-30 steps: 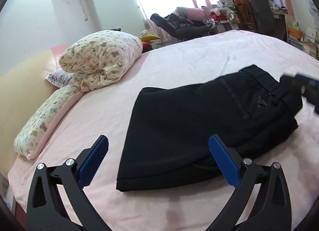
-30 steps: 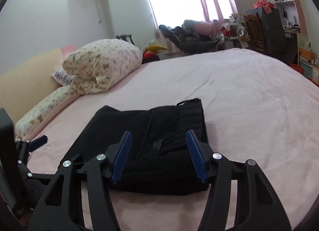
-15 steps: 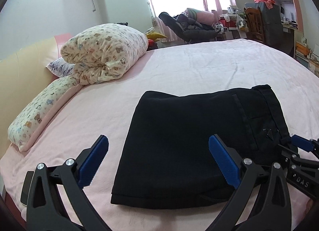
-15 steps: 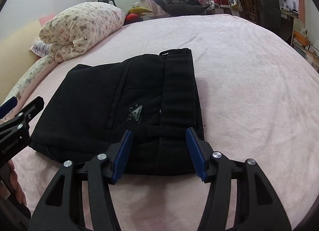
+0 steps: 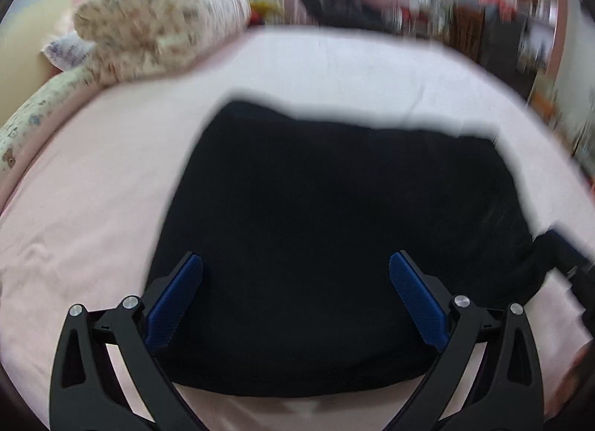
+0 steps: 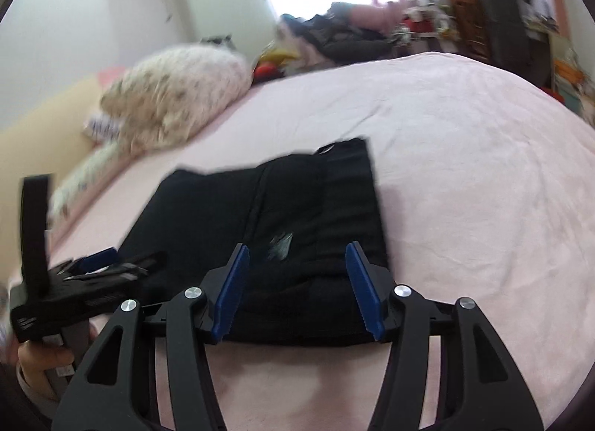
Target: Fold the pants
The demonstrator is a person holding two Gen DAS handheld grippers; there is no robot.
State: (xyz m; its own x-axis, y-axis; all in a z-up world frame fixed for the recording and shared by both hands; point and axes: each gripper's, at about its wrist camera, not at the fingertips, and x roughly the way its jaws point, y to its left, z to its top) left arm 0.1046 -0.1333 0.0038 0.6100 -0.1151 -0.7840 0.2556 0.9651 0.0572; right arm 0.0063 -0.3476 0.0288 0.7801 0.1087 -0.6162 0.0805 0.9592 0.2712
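Note:
The black pants (image 5: 334, 230) lie folded into a flat rectangle on the pink bed sheet (image 5: 93, 208). My left gripper (image 5: 295, 289) is open and empty, its blue pads just over the near edge of the pants. In the right wrist view the pants (image 6: 282, 230) show their waistband at the right and a small grey logo. My right gripper (image 6: 297, 278) is open and empty at the near waistband edge. The left gripper (image 6: 74, 282) also shows at the left of that view, held by a hand. Both views are blurred.
A rolled floral quilt (image 5: 156, 22) and a long floral pillow (image 5: 33, 122) lie at the bed's far left. A chair piled with clothes (image 6: 342, 33) and dark shelves (image 6: 509, 22) stand beyond the bed. Bare pink sheet (image 6: 483, 189) stretches to the right of the pants.
Both grippers have moved forward and down to the near edge of the folded pants. The pants have not visibly moved. Both grippers stay open.

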